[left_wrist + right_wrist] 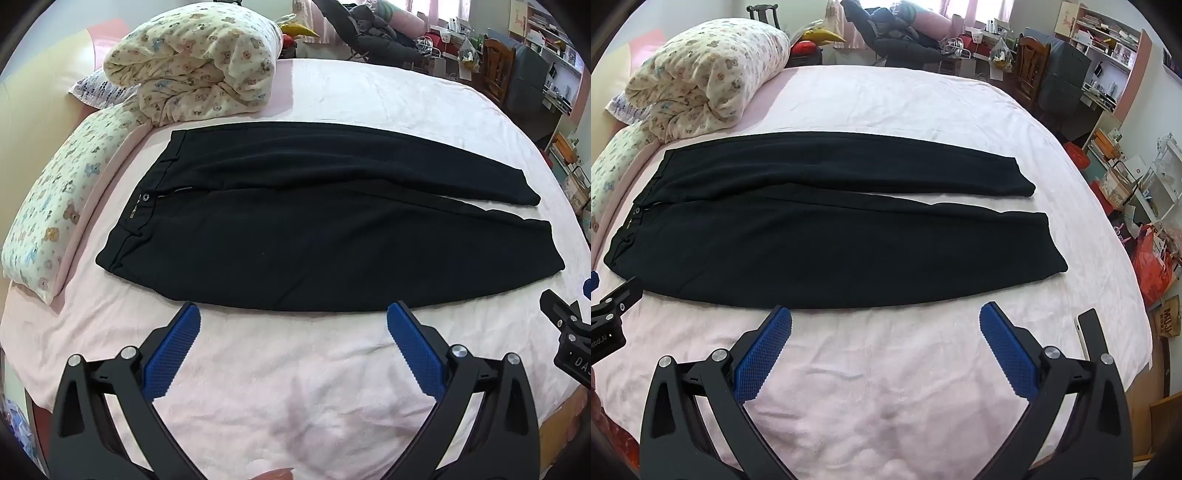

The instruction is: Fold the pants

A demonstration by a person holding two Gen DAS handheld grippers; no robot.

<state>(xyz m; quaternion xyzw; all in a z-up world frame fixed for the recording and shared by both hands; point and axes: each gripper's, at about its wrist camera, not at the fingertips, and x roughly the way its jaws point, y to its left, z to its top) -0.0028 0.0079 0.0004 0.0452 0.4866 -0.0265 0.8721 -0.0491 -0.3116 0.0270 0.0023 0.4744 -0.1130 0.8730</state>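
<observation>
Black pants (314, 229) lie flat and spread out on the pink bed, waistband to the left, both legs running right with a narrow gap near the cuffs. They also show in the right wrist view (827, 236). My left gripper (293, 314) is open and empty, hovering just in front of the near leg's edge, toward the waist end. My right gripper (885, 314) is open and empty, just in front of the same near edge, toward the cuffs. The body of the right gripper shows at the left view's right edge (569, 332), and the body of the left gripper at the right view's left edge (609, 317).
A rolled teddy-print quilt (192, 62) and a matching pillow (51, 210) lie at the bed's left head end. The pink bedsheet (295, 387) spreads in front of the pants. A chair, shelves and bags (1152, 266) crowd the floor beyond the bed's right edge.
</observation>
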